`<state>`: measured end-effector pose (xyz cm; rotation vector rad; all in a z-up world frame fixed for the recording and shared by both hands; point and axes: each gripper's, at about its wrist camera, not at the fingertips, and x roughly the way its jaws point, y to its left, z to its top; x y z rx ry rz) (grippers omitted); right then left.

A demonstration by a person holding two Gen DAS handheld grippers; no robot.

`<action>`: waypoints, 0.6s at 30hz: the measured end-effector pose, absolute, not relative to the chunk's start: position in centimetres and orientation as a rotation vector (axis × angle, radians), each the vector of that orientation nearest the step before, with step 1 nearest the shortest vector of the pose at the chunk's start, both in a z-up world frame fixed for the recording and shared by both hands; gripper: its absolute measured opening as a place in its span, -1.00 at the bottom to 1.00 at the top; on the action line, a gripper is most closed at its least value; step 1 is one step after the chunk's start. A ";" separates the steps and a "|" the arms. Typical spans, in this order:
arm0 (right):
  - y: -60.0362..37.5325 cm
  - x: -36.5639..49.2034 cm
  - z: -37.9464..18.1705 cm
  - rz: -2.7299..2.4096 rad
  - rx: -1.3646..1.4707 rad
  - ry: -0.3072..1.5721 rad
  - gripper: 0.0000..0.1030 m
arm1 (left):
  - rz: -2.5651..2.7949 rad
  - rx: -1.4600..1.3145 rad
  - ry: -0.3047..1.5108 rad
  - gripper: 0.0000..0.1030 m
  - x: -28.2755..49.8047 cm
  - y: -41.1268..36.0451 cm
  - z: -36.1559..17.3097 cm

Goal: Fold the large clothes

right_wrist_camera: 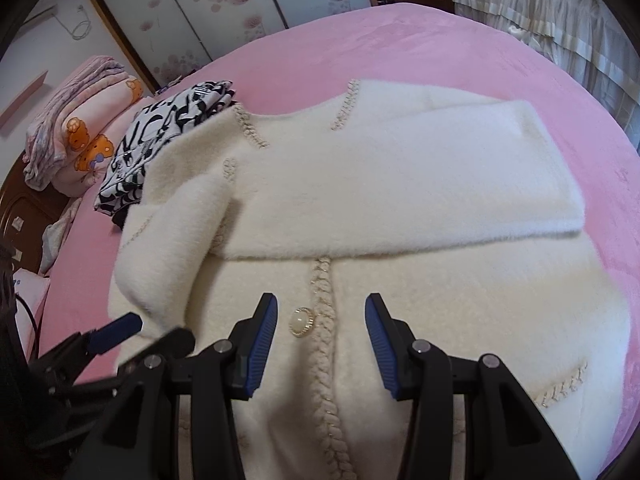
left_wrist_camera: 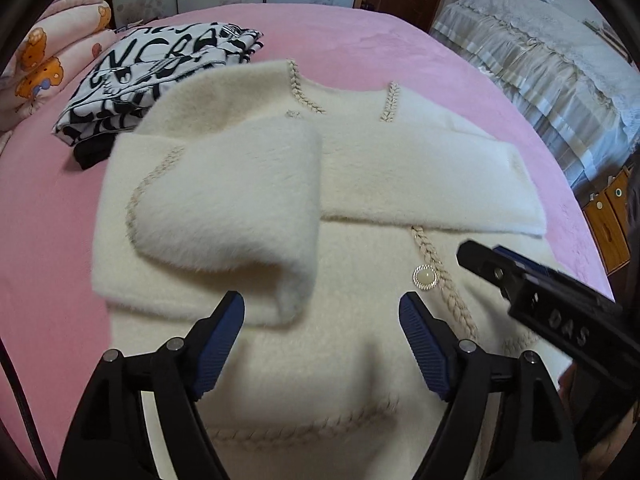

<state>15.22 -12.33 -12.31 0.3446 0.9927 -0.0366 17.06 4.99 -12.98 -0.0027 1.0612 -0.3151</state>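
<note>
A cream fuzzy cardigan [left_wrist_camera: 352, 184] lies front-up on the pink bedspread [left_wrist_camera: 360, 36], with braided trim along the placket and neckline. All positions below are given relative to the cardigan's pearl button [left_wrist_camera: 425, 277], which sits on the placket near the garment's centre.

Sleeves: one sleeve [left_wrist_camera: 224, 216] is folded in from the button's left, its cuff end curling up off the body just left of the button. The other sleeve [left_wrist_camera: 432, 184] lies flat across the chest, just beyond the button.

Left gripper [left_wrist_camera: 322, 344]: jaws stand wide apart with nothing between them; the blue pads touch no fabric. It hovers just on the near side of the button, close to the curled cuff.

Right gripper [right_wrist_camera: 320, 344]: jaws stand partly apart, empty, straddling the braided placket [right_wrist_camera: 324, 380] without visible contact. The button [right_wrist_camera: 303, 322] sits just inside its left pad.

Beyond the cardigan's left shoulder, well away from the button, a folded black-and-white printed garment [left_wrist_camera: 160, 80] rests on the bedspread. Further left lies a rolled quilt with orange cartoon bears [left_wrist_camera: 52, 60].
</note>
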 end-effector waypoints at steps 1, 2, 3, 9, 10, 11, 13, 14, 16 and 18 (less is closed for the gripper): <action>-12.0 15.3 -12.1 -0.026 0.339 0.990 -0.11 | -0.310 -0.011 1.053 0.52 16.5 5.7 -12.6; -11.7 15.4 -11.8 -0.010 0.333 0.986 -0.11 | -0.300 -0.023 1.044 0.53 15.9 6.6 -12.2; -11.1 15.6 -11.5 0.009 0.323 0.982 -0.11 | -0.284 -0.031 1.036 0.53 15.5 7.5 -11.9; -6.3 16.7 -9.4 0.117 0.202 0.934 0.10 | -0.086 -0.089 1.030 0.53 13.3 14.4 -11.9; -5.5 17.0 -9.1 0.138 0.178 0.930 0.12 | -0.042 -0.106 1.046 0.53 13.1 15.7 -12.3; -4.3 17.4 -8.8 0.168 0.146 0.926 0.16 | -0.009 -0.120 1.058 0.53 13.0 16.8 -12.6; -1.3 18.2 -8.6 0.233 0.066 0.924 0.18 | 0.042 -0.152 1.075 0.53 12.7 18.8 -13.3; -0.1 18.4 -8.5 0.256 0.032 0.919 0.19 | 0.066 -0.165 1.083 0.53 12.5 19.7 -13.6; 3.4 18.9 -8.7 0.321 -0.080 0.905 0.28 | 0.100 -0.177 1.094 0.53 12.3 21.0 -14.1; 6.3 19.3 -9.5 0.363 -0.190 0.905 0.34 | 0.113 -0.197 1.102 0.53 12.1 22.1 -14.6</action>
